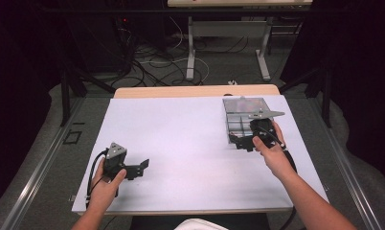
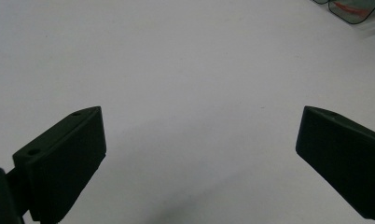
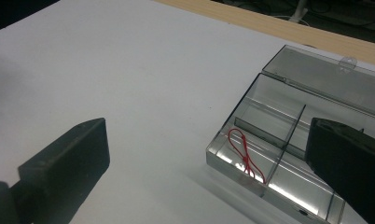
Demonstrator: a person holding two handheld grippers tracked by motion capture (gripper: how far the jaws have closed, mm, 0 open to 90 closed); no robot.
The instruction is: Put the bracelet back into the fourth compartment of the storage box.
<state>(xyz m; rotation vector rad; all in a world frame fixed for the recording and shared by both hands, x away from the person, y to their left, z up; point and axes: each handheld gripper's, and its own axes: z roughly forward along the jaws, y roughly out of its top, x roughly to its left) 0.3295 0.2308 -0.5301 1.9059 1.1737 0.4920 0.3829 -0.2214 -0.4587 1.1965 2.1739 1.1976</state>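
Right gripper [image 1: 243,142] held at the near edge of the clear compartment box [image 1: 242,109], which sits at the far right of the white table [image 1: 181,139] with its lid [image 3: 325,79] swung open. Jaws wide apart, nothing between them. From the right gripper view: a red string [image 3: 245,156] lies in the box's near corner compartment, looped at one end. Left gripper [image 1: 141,167] low over the near left of the table, well apart from the box; jaws likewise spread, only bare tabletop between them.
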